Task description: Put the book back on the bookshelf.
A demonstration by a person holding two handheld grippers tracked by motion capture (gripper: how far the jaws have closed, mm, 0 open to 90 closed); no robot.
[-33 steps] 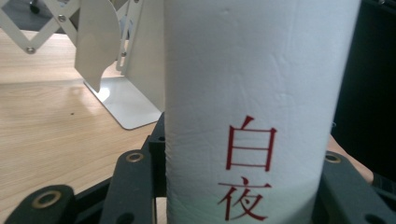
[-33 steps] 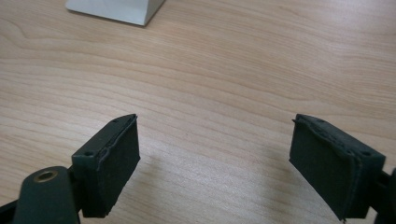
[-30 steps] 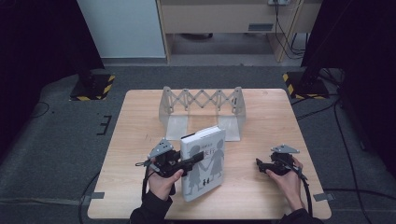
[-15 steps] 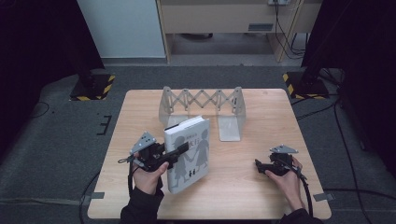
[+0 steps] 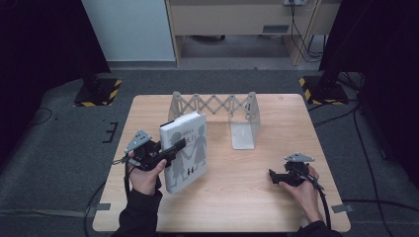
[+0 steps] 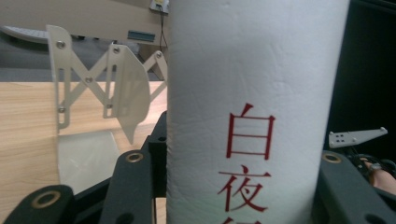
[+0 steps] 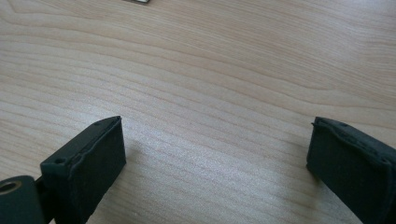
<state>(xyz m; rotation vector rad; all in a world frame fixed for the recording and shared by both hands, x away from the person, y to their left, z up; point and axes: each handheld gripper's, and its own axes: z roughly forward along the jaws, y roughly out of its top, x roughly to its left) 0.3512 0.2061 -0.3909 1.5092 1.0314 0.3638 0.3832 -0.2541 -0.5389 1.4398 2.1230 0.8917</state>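
A white book (image 5: pixel 187 152) with dark figures on its cover stands tilted on its lower edge at the table's left. My left gripper (image 5: pixel 178 145) is shut on its spine side. In the left gripper view the white spine (image 6: pixel 252 93) with red characters sits between the two black jaws. My right gripper (image 5: pixel 273 176) rests low over the table at the right, away from the book. Its jaws have just been opening, and in the right gripper view they stand wide apart (image 7: pixel 215 158) with only bare wood between them.
A pale metal expanding book rack (image 5: pixel 212 106) stands at the back middle of the wooden table (image 5: pixel 286 118), with its flat end plate (image 5: pixel 243 136) lying toward me. The rack (image 6: pixel 93 88) is behind the book. Dark floor surrounds the table.
My left gripper has carried the book leftward and raised it more upright. The right hand has stayed where it was.
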